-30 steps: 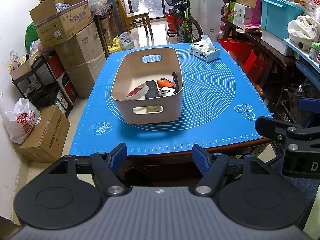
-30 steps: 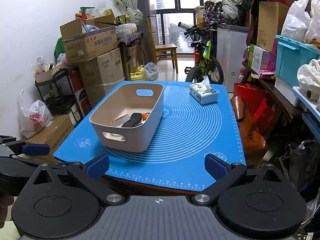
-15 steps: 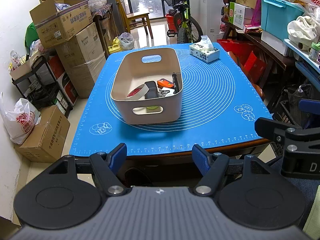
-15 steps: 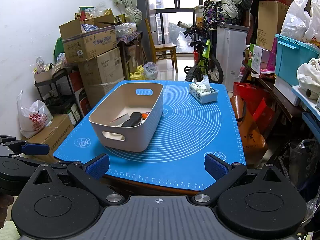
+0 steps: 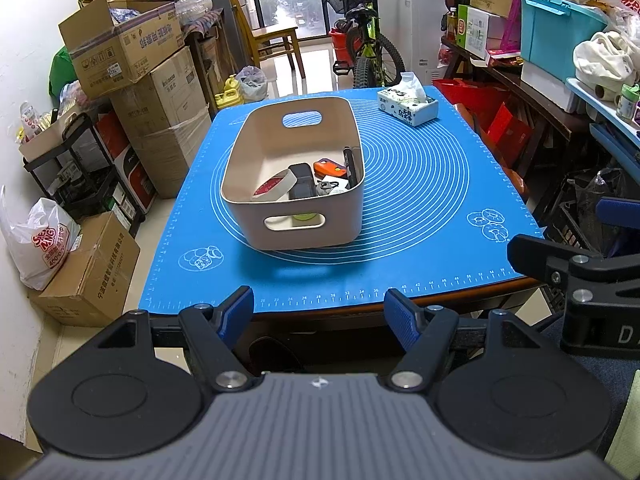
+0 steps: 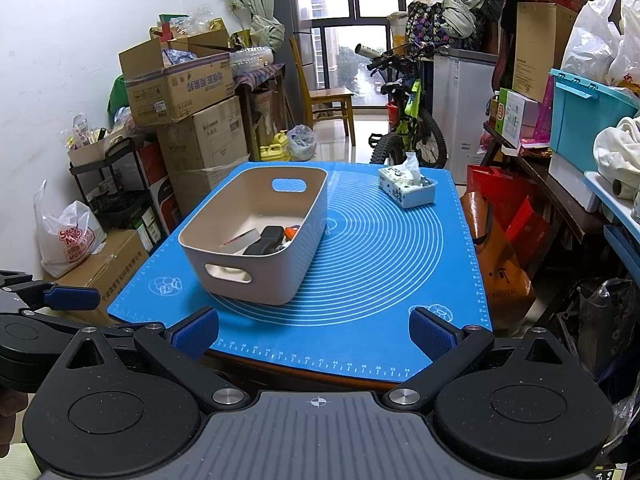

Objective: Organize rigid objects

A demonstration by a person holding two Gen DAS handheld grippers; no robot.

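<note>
A beige plastic basket (image 5: 296, 236) (image 6: 256, 276) stands on the blue mat (image 5: 432, 208) (image 6: 380, 264), left of its middle. Inside lie a roll of tape (image 5: 276, 189), a black block (image 5: 302, 184) (image 6: 266, 240), an orange item (image 5: 330, 168) and several small pieces. My left gripper (image 5: 319, 316) hovers open short of the table's near edge, nothing between its fingers. My right gripper (image 6: 314, 332) is also open and empty, held over the near edge of the mat. Each gripper shows at the side of the other's view.
A tissue box (image 5: 408, 106) (image 6: 406, 188) sits at the mat's far right corner. Stacked cardboard boxes (image 5: 152, 92) and a black shelf (image 5: 80, 168) crowd the left. A bicycle (image 6: 408, 120) stands behind the table, and shelves with a blue bin (image 5: 560, 36) line the right.
</note>
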